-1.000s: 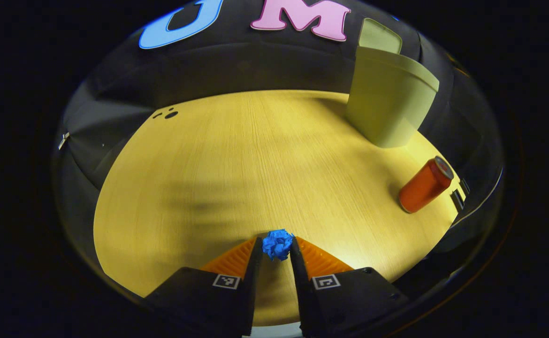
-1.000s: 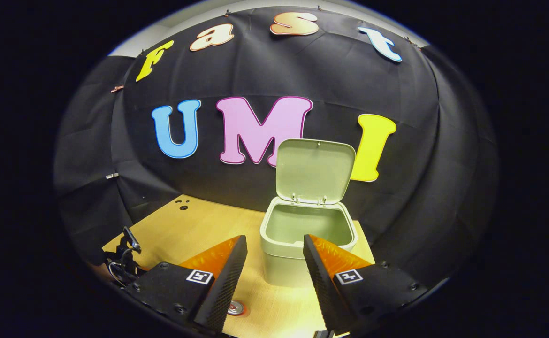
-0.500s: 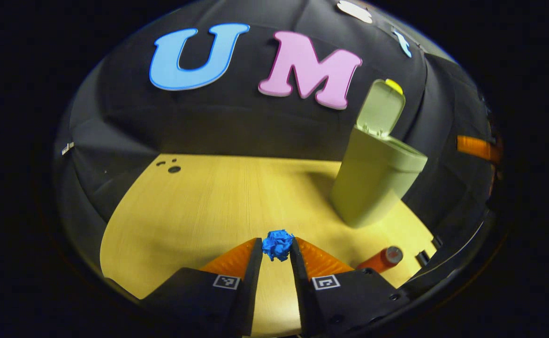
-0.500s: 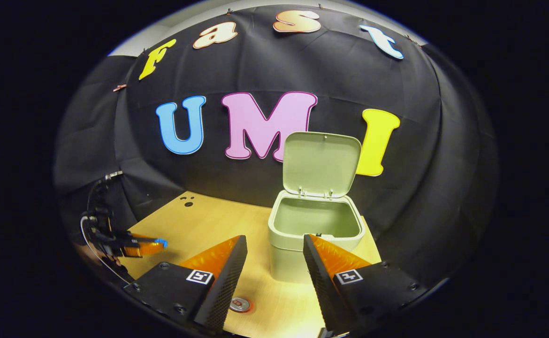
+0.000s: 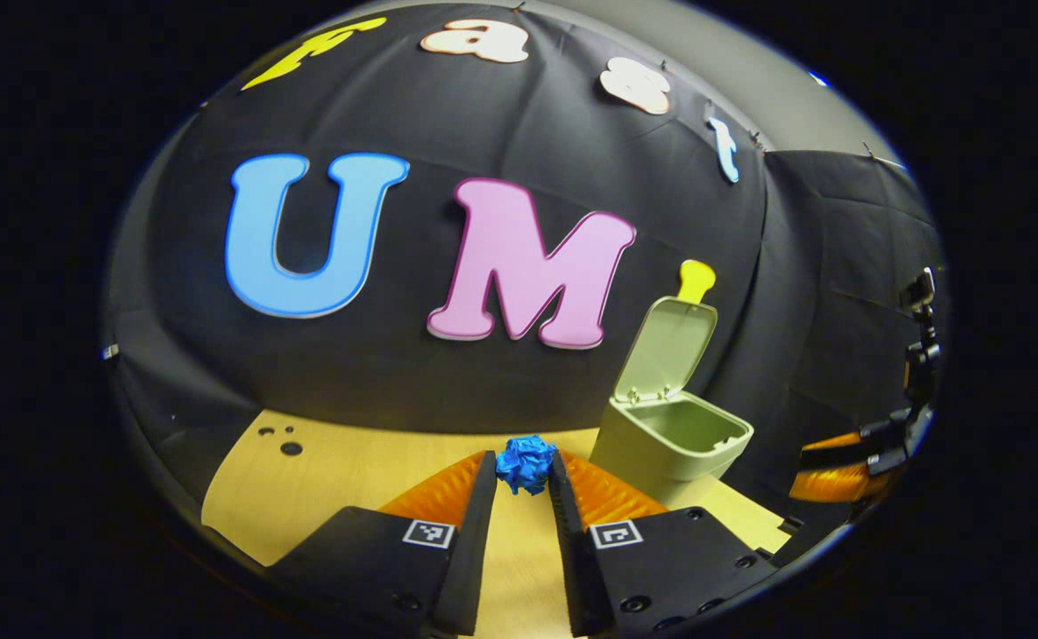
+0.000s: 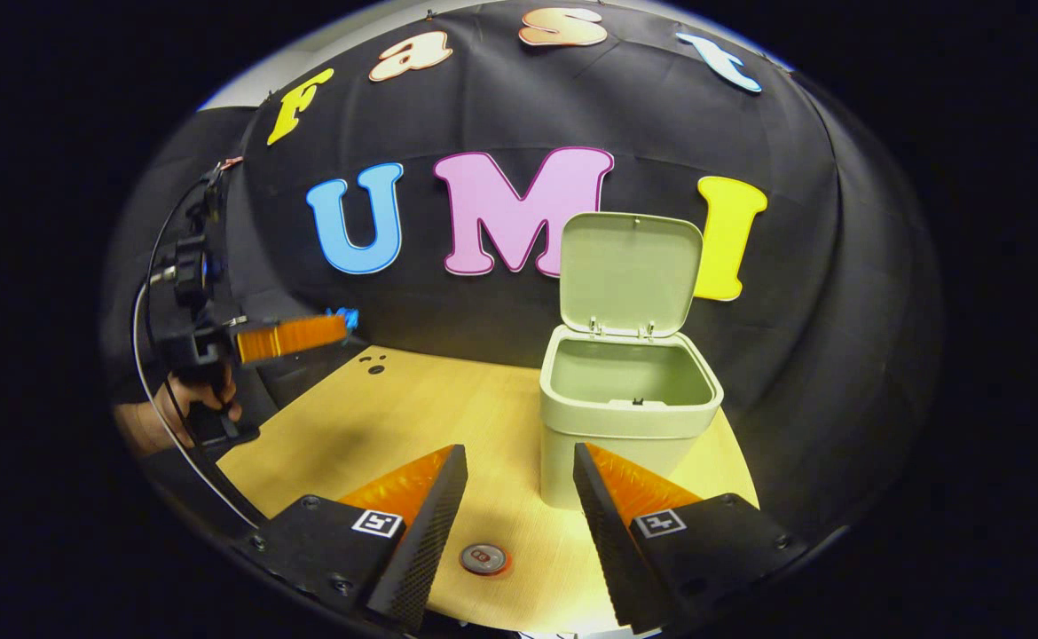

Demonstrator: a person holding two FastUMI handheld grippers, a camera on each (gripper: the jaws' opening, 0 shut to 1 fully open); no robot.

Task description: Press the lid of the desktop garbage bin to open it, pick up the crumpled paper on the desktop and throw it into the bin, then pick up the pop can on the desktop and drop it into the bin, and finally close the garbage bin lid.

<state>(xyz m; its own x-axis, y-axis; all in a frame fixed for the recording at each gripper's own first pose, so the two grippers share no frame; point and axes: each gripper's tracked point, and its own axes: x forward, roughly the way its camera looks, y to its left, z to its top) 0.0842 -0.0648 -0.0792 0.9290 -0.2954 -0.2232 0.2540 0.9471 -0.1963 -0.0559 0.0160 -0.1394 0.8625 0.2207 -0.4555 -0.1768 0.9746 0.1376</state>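
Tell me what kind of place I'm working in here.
Likely a staged recording booth, not a home: black cloth wall, a bare wooden table, and just a small open bin, a can and crumpled paper as props.

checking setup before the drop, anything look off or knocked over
Nothing stands out. The bin sits upright with its lid open, the can stands on the desk, and the left hand-held gripper pinches the crumpled paper.

Left tongs (image 5: 525, 470) clamp blue paper ball (image 5: 525, 462); bin (image 5: 672, 435) lid up.
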